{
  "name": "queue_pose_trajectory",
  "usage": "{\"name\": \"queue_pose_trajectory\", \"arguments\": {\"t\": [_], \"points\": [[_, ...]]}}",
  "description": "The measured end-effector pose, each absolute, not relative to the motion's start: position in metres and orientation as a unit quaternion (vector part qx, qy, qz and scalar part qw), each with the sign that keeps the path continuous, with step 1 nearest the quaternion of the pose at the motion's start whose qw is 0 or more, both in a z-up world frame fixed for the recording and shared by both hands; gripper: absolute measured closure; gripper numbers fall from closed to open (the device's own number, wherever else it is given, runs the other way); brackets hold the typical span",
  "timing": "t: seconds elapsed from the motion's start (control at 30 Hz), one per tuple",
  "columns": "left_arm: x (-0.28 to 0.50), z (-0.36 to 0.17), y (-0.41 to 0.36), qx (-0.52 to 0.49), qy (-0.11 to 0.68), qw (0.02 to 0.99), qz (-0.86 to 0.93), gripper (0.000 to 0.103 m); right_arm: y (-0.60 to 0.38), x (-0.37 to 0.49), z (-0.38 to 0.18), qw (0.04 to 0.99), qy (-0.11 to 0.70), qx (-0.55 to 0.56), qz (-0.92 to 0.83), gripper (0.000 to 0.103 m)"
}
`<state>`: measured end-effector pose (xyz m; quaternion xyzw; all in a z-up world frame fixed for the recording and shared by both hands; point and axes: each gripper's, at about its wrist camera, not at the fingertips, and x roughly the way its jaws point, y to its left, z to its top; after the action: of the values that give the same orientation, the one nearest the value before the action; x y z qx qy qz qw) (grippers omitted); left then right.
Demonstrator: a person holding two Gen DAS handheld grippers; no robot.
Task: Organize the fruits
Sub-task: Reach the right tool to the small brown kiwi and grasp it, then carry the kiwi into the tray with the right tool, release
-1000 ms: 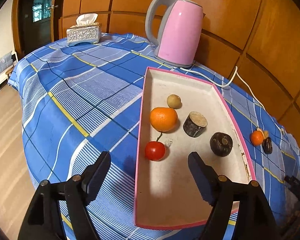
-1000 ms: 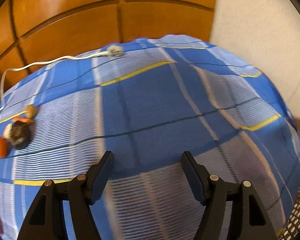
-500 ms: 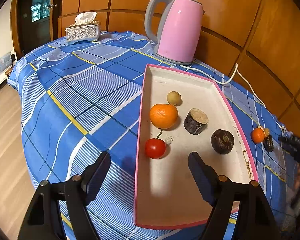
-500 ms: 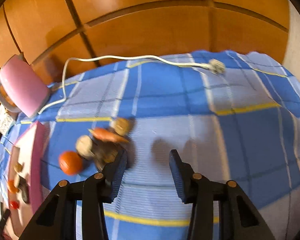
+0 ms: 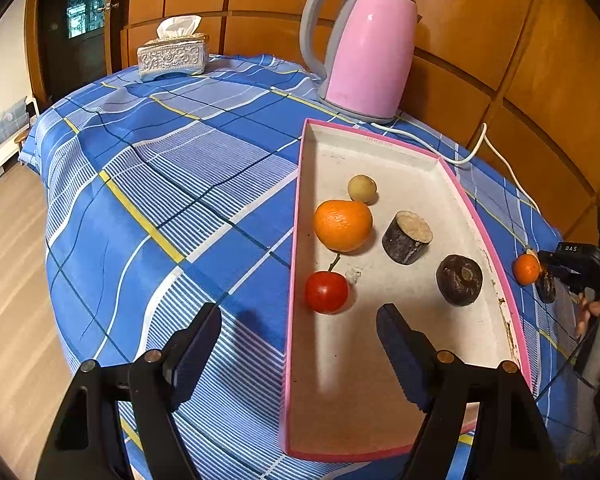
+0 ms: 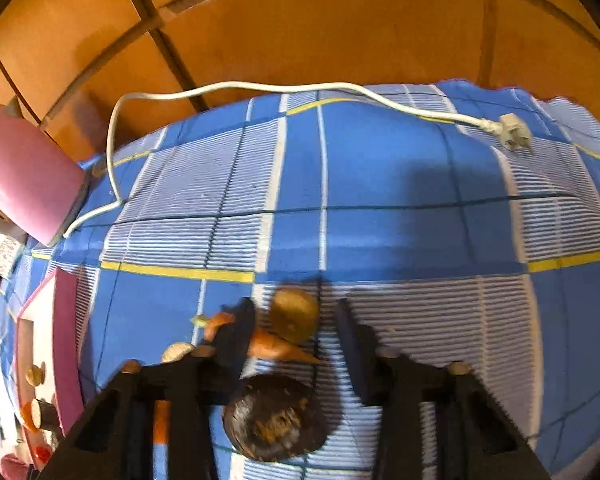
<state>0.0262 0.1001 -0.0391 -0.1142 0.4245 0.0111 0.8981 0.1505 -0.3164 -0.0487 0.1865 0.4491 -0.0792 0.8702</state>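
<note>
Pink kettle [image 5: 366, 46], tissue box [image 5: 172, 55], white plug [image 6: 512, 132]

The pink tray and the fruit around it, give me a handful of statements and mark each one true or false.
1. The pink tray holds five items, among them a large orange and a red cherry tomato. True.
2. The pink kettle stands inside the tray. False: it stands on the tablecloth beyond the tray's far end.
3. A small orange fruit lies outside the tray. True.
4. The left gripper holds the tomato. False: its jaws are open with nothing between them.
5. The kettle's plug is in a socket. False: it lies loose on the cloth.
</note>
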Motion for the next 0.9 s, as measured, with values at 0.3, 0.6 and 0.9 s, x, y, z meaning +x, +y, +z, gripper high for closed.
{"name": "queue_pose_trajectory", "arguments": {"t": [0.3,0.6,0.9], "points": [[0.026,-0.037,0.097,-0.114,0.422,0.899,0.006,0.023,-0.343,0.124,-0.039,0.875,0.422,0.207,-0.117,0.077],[0.018,-0.028,0.093,-0.113,0.409,0.905,0.001,0.021,-0.361,0.079,-0.034,0.882,0.410,0.185,-0.142,0.077],[0.014,-0.025,0.093,-0.114,0.405,0.907,0.000,0.020,-0.366,0.033,-0.046,0.880,0.407,0.184,-0.160,0.077]]}}
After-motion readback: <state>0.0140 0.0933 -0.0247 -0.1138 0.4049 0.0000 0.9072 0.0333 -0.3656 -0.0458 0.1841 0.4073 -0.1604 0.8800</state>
